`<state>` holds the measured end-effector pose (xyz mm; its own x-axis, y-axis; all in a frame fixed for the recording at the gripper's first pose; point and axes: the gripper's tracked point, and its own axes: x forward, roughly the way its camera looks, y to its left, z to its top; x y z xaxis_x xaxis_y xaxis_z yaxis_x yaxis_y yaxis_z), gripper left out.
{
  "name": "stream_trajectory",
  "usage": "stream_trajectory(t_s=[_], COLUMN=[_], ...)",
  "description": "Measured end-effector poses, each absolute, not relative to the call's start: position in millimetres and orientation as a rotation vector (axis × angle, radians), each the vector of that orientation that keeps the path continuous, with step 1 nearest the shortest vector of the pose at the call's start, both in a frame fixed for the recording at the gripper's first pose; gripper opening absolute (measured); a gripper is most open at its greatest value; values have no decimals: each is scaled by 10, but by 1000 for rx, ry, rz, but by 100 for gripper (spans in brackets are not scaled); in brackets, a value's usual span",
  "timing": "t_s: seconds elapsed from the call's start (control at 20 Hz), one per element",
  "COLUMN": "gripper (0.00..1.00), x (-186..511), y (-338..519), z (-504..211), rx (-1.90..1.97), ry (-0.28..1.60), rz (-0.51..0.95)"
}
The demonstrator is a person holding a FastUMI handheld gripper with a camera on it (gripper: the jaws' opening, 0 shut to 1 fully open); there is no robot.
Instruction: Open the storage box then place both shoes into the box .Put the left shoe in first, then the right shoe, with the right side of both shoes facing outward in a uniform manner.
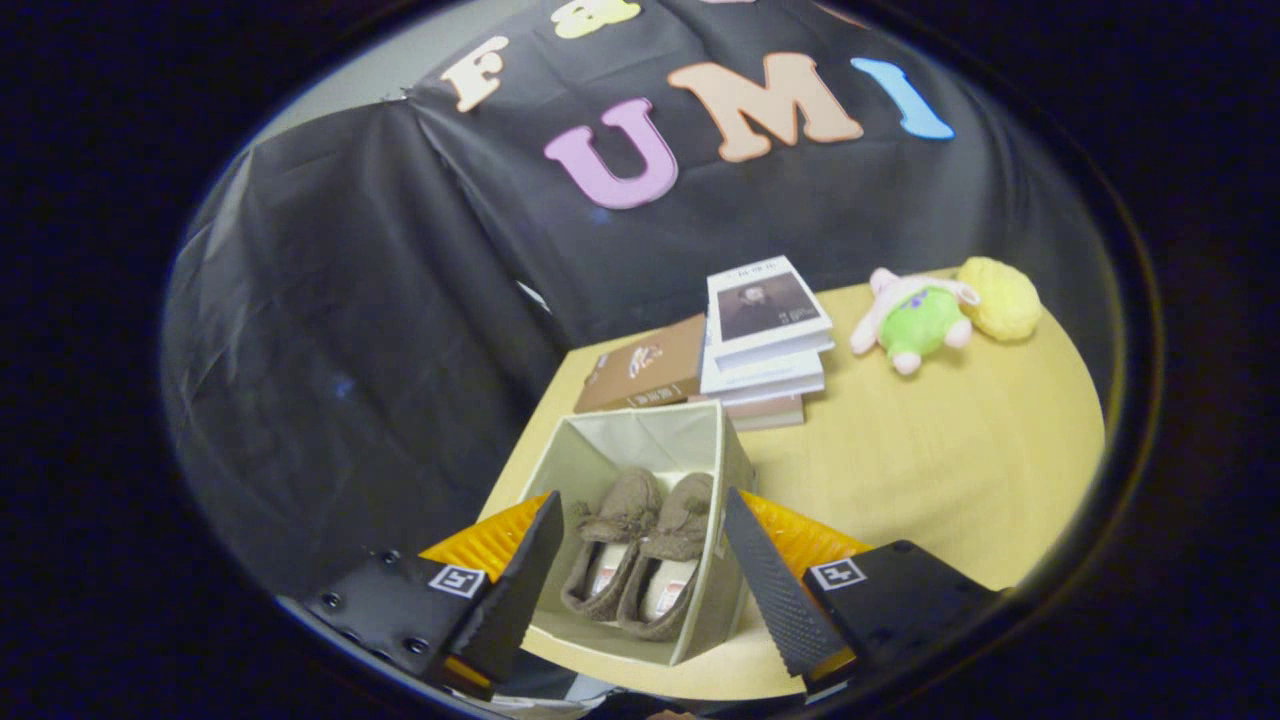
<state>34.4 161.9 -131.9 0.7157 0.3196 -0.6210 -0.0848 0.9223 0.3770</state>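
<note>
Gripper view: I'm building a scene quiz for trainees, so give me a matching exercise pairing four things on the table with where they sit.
Things:
1. pair of shoes
2. stack of books
3. plush toy
4. storage box

Places:
A. beside a yellow fuzzy ball, far across the table
B. side by side inside the box
C. just beyond the box, near the booth wall
D. framed between the fingers of the open tongs, which hold nothing

Pairs: 1-B, 2-C, 3-A, 4-D
</note>
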Motion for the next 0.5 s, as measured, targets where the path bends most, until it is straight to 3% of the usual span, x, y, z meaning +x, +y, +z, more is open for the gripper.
stream_trajectory(t_s=[0.5], gripper=[100], x=[225], y=[520], z=[-349], rx=[133], ry=[421], rz=[154])
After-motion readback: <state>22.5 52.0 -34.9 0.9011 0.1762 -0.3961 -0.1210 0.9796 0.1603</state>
